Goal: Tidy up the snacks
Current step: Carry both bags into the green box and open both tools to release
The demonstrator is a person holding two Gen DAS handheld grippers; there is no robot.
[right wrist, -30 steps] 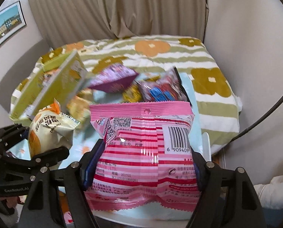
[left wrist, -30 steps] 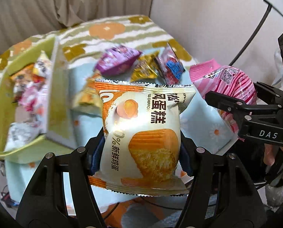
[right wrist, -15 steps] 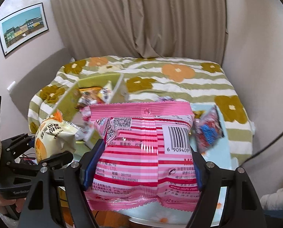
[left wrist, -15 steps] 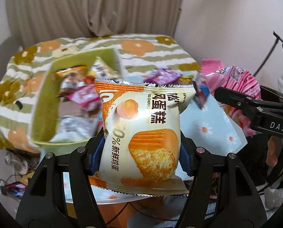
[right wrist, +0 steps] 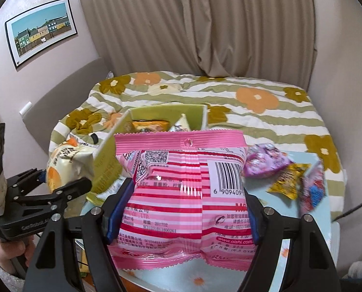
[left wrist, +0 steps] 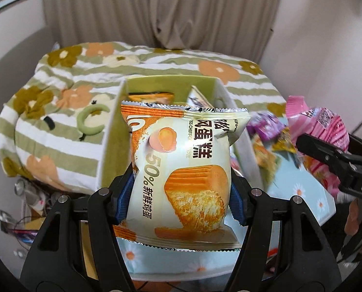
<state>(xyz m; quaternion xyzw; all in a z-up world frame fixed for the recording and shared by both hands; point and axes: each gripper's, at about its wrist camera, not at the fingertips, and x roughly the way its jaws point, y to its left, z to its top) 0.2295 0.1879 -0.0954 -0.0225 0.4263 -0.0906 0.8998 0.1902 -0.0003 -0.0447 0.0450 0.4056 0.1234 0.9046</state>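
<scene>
In the left wrist view a cream-and-orange chiffon cake packet [left wrist: 181, 170] is held upright at the centre of the frame by the left gripper [left wrist: 178, 197], whose jaws are partly closed and pressed against the packet's two sides. In the right wrist view a pink striped snack bag [right wrist: 181, 194] is clamped likewise by the right gripper [right wrist: 181, 209], its jaws about half closed on the bag's sides. Both packs are judged light, air-filled and soft, with slick film that could slide, and the cake is likely crushable; a gentle hold across the puffed middle is therefore favoured. The green box [left wrist: 112, 150], already holding snacks, is seen just behind the cake packet, while loose packets [right wrist: 280, 170] remain on the worktop [right wrist: 302, 253] at the right.
</scene>
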